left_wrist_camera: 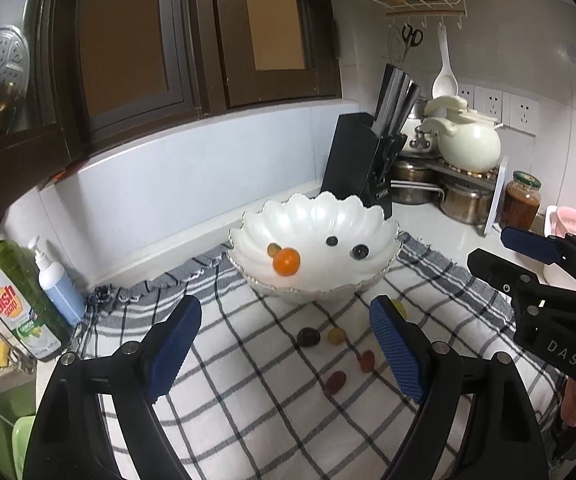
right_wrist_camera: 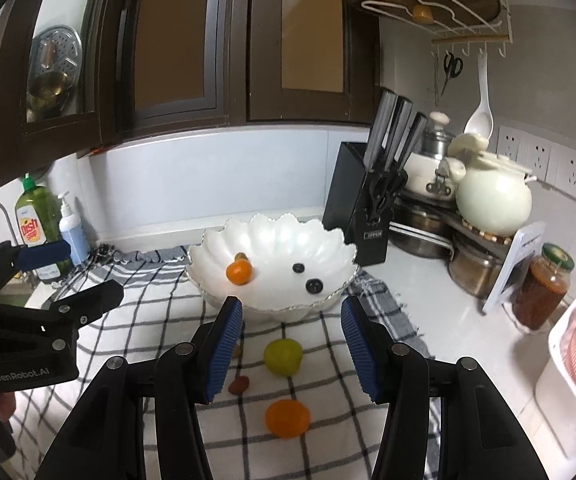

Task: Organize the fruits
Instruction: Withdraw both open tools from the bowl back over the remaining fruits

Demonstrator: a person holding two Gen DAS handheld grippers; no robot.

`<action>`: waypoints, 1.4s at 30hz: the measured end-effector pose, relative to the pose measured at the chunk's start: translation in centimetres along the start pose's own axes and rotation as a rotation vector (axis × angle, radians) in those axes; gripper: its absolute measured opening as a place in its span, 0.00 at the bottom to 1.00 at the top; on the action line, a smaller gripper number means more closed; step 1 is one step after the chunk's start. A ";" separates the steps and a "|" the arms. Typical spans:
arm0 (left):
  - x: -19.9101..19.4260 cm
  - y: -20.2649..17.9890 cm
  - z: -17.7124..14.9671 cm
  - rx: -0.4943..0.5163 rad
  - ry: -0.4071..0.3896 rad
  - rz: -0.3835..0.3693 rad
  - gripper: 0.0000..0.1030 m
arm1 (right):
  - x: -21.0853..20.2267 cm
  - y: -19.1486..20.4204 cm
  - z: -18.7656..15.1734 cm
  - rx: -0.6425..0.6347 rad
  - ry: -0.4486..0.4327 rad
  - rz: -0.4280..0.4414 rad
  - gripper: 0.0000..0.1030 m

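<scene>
- Left gripper (left_wrist_camera: 284,320): jaws wide apart and empty, poised over small grapes (left_wrist_camera: 335,382) lying loose on the checked cloth (left_wrist_camera: 248,400); judged best to centre one grape between the ribbed blue pads (left_wrist_camera: 176,344) before closing gently, since the round, smooth skins may roll or bruise
- Right gripper (right_wrist_camera: 292,336): jaws apart, holding nothing, with a yellow-green fruit (right_wrist_camera: 283,357) and an orange fruit (right_wrist_camera: 287,418) on the cloth between and below them
- Scalloped white bowl (right_wrist_camera: 216,248) (glossy, pearly): the destination just beyond, already holding an orange fruit and two dark berries
</scene>
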State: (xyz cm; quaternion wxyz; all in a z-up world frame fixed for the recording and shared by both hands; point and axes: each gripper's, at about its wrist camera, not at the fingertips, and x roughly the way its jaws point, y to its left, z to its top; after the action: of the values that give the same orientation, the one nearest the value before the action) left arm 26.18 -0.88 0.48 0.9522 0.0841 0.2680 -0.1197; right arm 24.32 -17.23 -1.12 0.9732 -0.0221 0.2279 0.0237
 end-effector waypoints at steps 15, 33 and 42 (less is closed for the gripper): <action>1.3 -0.8 -4.1 0.018 0.072 -0.026 0.83 | 1.7 -0.3 -4.1 0.045 0.131 0.020 0.51; 4.8 -1.9 -7.5 0.055 0.134 -0.092 0.74 | 4.2 -0.3 -7.4 0.054 0.232 0.021 0.51; 7.3 -2.6 -8.5 0.092 0.165 -0.127 0.64 | 5.9 -0.2 -8.4 0.046 0.274 0.028 0.51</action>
State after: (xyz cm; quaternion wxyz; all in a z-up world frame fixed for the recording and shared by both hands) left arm 27.33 -2.80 -10.75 0.9125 0.1200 0.3446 -0.1848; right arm 25.89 -17.64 -11.27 0.9327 0.0004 0.3595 0.0285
